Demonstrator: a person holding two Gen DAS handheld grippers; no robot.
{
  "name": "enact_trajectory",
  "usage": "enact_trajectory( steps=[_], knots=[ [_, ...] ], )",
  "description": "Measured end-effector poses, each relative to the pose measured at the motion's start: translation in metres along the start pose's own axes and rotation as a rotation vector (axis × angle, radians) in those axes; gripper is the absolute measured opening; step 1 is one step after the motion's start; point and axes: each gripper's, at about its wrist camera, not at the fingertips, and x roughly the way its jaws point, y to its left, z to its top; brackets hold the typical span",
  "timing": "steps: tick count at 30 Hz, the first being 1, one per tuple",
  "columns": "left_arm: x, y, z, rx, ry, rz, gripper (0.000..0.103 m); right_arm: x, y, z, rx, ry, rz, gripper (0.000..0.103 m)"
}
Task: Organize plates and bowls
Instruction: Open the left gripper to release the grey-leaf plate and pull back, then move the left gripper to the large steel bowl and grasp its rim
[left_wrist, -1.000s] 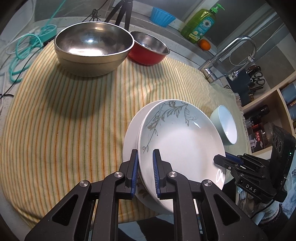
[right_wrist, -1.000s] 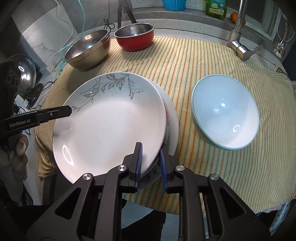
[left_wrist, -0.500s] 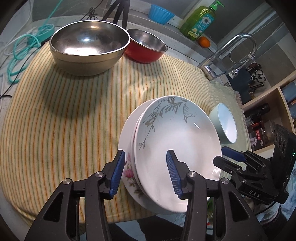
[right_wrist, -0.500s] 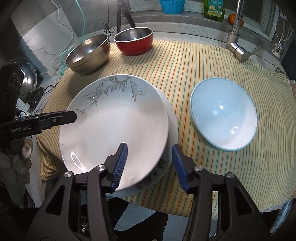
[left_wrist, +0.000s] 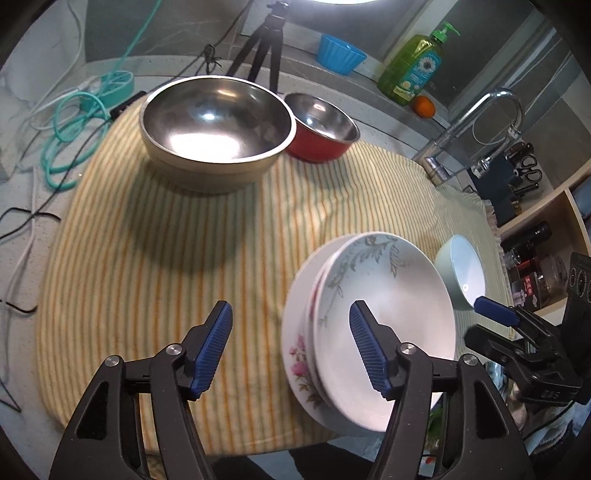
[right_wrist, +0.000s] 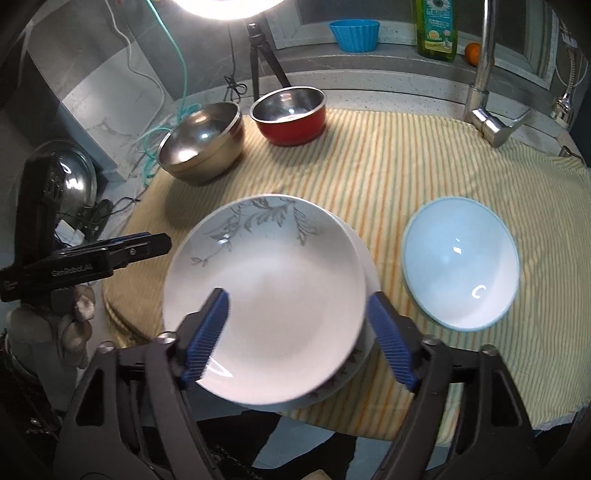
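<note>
A white plate with a grey leaf pattern lies stacked on a floral-rimmed plate at the front edge of the striped cloth. My left gripper is open and empty, pulled back to the left of the stack. My right gripper is open and empty above the stack's near rim. A pale blue bowl sits right of the plates. A large steel bowl and a red bowl stand at the back.
A faucet rises at the back right. A green soap bottle, a blue cup and an orange sit on the ledge. A tripod and teal cable lie at the back left. Shelves stand far right.
Both grippers opened and let go of the leaf-pattern plate, which now rests on the floral plate. Both have drawn back from the stack, and the left one shifted left.
</note>
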Motion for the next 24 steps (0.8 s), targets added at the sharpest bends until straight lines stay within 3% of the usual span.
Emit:
enact_trajectory(
  steps=[11,24],
  knots=[
    [-0.023,0.046,0.035,-0.047,-0.084,0.034,0.065,0.006,0.025,0.042,0.032,-0.063,0.065,0.086],
    [-0.021,0.093,0.084,-0.088,-0.137,0.028,0.065,0.052,0.056,0.098,0.102,-0.071,0.160,0.086]
  ],
)
